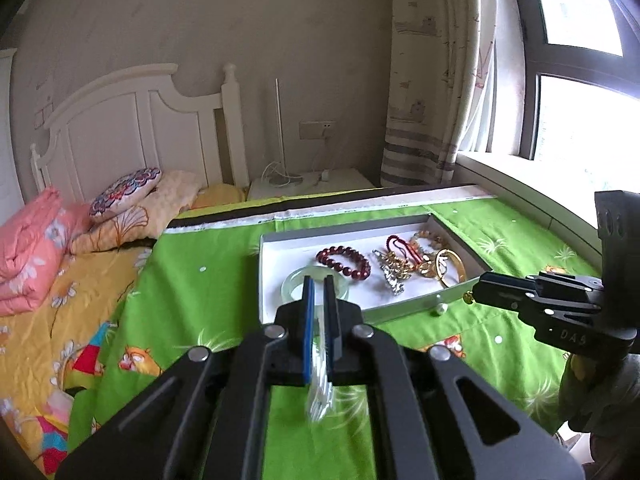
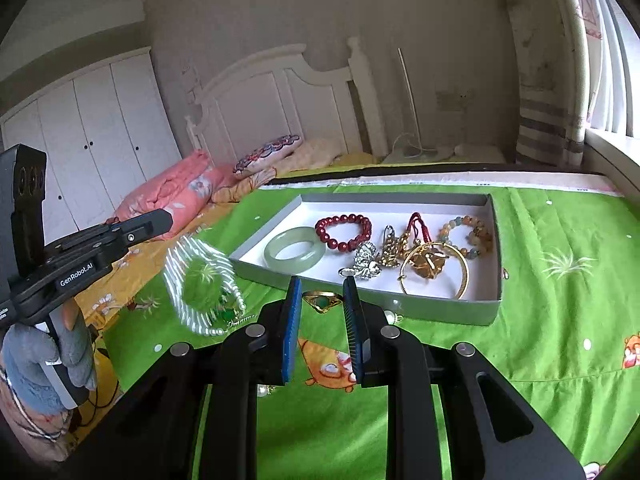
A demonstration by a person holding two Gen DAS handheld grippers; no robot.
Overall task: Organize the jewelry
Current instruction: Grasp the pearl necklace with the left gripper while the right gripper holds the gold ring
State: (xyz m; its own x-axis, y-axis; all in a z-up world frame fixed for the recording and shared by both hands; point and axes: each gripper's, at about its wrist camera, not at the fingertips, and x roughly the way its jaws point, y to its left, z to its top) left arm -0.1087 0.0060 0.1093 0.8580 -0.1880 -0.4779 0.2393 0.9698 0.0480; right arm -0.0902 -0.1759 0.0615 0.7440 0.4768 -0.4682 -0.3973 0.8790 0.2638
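Blue pads of my left gripper (image 1: 319,300) stand pressed together on a pale pearl necklace (image 1: 320,392), which hangs in a blurred loop below them, clear of the green cloth (image 1: 224,264). Beyond it sits the grey tray (image 1: 412,309) with a jade bangle (image 1: 292,284) and a red bead bracelet (image 1: 343,260) inside. I judge the necklace light, limp and prone to swing; a pinch on the strand itself holds it, but it will pile where it lands.

Right wrist view: my right gripper (image 2: 322,312) stands partly open with nothing between the pads. A gold ring with a green stone (image 2: 322,301) lies on the cloth just short of the tray (image 2: 440,312). It looks small, hard and slippery, so I would pinch across the band. The necklace (image 2: 202,280) swings left of the tray, under the left gripper (image 2: 160,220).
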